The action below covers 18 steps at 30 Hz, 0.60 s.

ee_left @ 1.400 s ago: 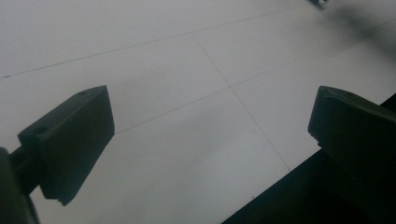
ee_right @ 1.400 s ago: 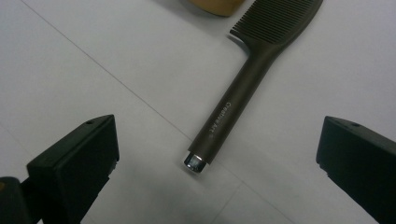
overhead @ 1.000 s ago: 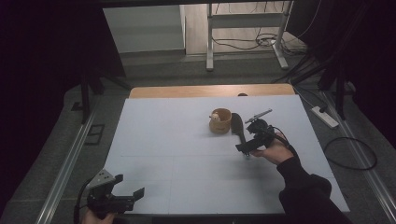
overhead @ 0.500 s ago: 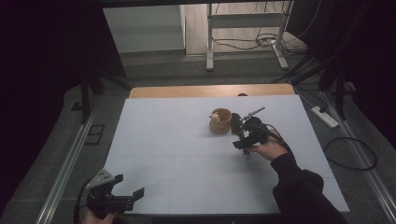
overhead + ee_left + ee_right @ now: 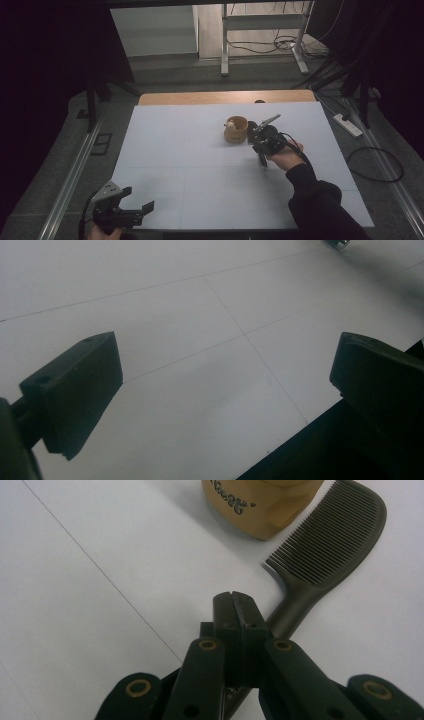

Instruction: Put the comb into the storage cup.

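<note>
Comb (image 5: 320, 555) handle beneath right gripper (image 5: 234, 611)

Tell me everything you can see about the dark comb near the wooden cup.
The dark grey-brown plastic comb lies flat on the white table. Its broad, rounded head carries a row of fine, close-set teeth and narrows into a slim handle. The head lies beside the tan wooden cup. The handle runs under the right hand-held gripper, whose black jaws have just been closing and stand shut over it; whether they pinch the handle cannot be told.
</note>
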Tool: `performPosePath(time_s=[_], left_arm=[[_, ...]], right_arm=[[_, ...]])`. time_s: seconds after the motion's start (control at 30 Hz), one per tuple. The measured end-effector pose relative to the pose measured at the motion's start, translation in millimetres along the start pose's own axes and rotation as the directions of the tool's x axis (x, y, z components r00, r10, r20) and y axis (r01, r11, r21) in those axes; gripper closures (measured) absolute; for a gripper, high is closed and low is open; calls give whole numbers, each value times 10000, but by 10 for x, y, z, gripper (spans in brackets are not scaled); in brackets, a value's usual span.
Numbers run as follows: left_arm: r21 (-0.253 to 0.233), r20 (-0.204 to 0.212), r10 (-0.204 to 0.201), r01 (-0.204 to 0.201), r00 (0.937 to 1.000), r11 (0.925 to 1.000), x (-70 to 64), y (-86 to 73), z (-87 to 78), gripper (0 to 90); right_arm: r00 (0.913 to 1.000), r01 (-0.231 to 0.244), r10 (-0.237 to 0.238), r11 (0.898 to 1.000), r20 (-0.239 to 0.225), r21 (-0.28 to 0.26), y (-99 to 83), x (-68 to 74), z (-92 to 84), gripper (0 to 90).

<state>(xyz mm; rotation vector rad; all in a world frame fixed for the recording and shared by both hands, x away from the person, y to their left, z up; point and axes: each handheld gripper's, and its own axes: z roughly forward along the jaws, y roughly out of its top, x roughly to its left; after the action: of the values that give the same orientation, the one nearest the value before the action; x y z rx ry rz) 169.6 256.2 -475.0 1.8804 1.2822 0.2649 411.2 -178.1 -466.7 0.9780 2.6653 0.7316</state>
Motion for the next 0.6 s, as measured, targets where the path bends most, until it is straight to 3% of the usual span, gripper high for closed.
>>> performPosePath(time_s=[0.33, 0.6], left_arm=[[-6, 24, -15, 15, 10000, 10000, 4, -1, 0, 11], [-14, 30, -33, 33, 10000, 10000, 6, -1, -1, 12]], right_arm=[[9999, -120, 120, 9998, -4, 182, -28, -19, 124, 898], [10000, -63, 61, 9977, 34, 674, -70, 1, 281, 897]])
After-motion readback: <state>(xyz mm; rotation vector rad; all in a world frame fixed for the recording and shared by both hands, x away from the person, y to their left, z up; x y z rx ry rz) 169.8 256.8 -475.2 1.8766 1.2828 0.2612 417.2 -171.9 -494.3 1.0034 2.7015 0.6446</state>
